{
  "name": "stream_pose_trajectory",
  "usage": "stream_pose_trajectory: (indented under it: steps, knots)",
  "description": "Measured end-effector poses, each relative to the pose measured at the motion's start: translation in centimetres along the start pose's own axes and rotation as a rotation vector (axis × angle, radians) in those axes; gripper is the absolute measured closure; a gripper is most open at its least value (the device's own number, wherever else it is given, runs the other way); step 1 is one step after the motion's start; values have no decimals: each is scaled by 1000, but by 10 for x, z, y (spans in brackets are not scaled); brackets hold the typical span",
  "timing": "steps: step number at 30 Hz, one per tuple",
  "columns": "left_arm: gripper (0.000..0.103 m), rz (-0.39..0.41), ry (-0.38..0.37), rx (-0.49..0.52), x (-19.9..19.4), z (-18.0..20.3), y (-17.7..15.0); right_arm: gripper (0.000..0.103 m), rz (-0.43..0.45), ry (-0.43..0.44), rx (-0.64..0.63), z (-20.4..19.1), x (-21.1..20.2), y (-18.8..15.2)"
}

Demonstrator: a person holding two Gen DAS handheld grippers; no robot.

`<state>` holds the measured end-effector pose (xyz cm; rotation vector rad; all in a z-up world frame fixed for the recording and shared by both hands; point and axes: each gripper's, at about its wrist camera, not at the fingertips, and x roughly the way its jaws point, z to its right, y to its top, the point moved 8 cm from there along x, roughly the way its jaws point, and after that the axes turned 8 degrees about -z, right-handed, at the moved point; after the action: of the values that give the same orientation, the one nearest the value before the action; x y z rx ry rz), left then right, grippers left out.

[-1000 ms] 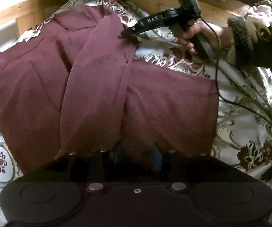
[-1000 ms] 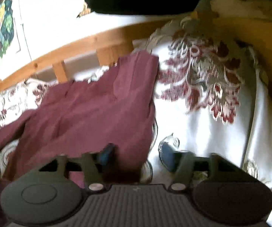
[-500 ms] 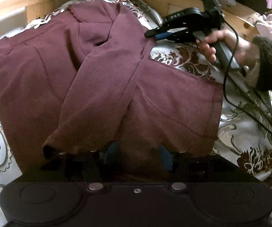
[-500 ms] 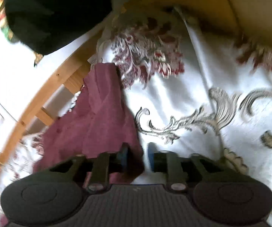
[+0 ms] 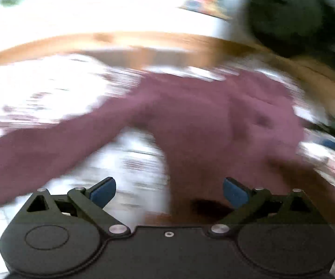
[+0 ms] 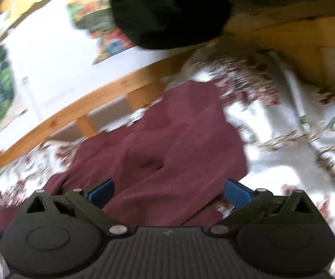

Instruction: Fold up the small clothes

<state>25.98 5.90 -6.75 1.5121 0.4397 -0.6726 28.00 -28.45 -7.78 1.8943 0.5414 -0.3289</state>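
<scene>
Lying part-folded on the patterned bedspread, the maroon garment rests free of both tools, so the fold appears set and each side let go. The jaws of the left gripper have just been opening and stand wide apart, cloth below but unclamped. The right gripper likewise has just spread wide, empty, angled down over the garment's near edge. A wooden bed rail runs behind.

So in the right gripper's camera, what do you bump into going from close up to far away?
Right gripper, jaws wide open → maroon cloth garment spread on the white flowered bedspread → wooden bed rail → white wall with colourful posters.
</scene>
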Motion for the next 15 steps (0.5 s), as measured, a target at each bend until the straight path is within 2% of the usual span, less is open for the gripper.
stream_pose_trajectory:
  steps: [2, 5, 6, 7, 8, 10, 13, 15]
  knots:
    - [4, 38, 180, -92, -14, -37, 5, 0, -34, 35, -17, -5, 5, -8]
    - [4, 48, 479, -264, -39, -97, 8, 0, -51, 84, -28, -10, 3, -17]
    - [4, 56, 557, -321, -49, -116, 7, 0, -59, 95, -25, -9, 3, -19]
    - [4, 67, 603, -366, -57, -131, 6, 0, -69, 105, -21, -7, 4, -19]
    - [4, 77, 628, -411, -63, -144, 4, 0, -77, 113, -13, -6, 4, -20]
    - [5, 39, 614, -473, -60, -164, -1, 0, -83, 119, 12, -3, 3, -21]
    - [15, -23, 601, -541, -49, -182, -7, 0, -91, 142, 38, 2, 1, -22]
    - [21, -51, 624, -555, -43, -190, -15, 0, -95, 154, 42, 4, -2, -22]
